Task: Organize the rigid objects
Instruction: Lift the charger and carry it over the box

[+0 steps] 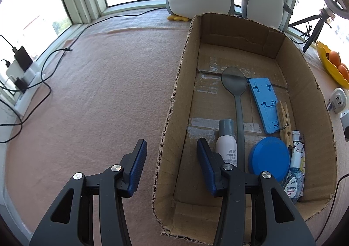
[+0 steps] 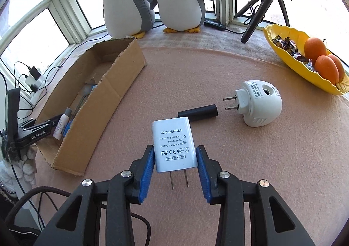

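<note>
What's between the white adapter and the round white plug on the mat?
A black cylinder, lying on its side between the adapter and the round plug; it shows in the right wrist view.

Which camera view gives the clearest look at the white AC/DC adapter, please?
The right wrist view: the AC/DC adapter sits centred, label readable, prongs visible, gripped in the right claw. The left wrist view does not show it at all.

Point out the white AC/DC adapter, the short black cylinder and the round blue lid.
white AC/DC adapter (image 2: pixel 173 147): right wrist view, on its printed label face.
short black cylinder (image 2: pixel 198 113): right wrist view, mid-length on its side.
round blue lid (image 1: pixel 269 157): left wrist view, centre of its top.
</note>
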`<state>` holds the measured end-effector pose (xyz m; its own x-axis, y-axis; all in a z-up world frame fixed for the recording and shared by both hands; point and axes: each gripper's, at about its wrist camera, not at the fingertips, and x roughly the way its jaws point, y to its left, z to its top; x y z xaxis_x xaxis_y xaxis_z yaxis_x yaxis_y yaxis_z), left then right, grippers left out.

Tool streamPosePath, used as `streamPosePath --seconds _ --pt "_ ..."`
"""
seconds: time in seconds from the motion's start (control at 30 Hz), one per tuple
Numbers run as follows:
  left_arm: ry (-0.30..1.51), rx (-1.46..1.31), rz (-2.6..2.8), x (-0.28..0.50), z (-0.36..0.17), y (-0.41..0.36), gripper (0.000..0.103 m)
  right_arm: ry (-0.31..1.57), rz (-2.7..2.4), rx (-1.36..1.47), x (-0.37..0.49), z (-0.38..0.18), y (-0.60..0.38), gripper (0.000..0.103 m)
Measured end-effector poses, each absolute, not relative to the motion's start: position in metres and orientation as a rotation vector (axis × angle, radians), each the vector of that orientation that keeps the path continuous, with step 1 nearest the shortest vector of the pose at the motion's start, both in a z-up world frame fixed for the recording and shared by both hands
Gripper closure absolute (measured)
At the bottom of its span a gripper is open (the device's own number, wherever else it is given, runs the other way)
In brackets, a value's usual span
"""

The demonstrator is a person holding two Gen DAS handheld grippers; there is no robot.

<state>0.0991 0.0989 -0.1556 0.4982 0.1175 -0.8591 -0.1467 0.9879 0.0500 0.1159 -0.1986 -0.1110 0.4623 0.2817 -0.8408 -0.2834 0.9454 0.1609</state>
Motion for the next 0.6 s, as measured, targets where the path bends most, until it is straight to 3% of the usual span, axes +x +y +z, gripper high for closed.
streamPosePath --seconds 0.6 --pt "1.033 -0.033 0.146 0.099 -0.156 0.1 0.056 0.977 0.469 -0.136 0.121 -0.073 -0.089 0.068"
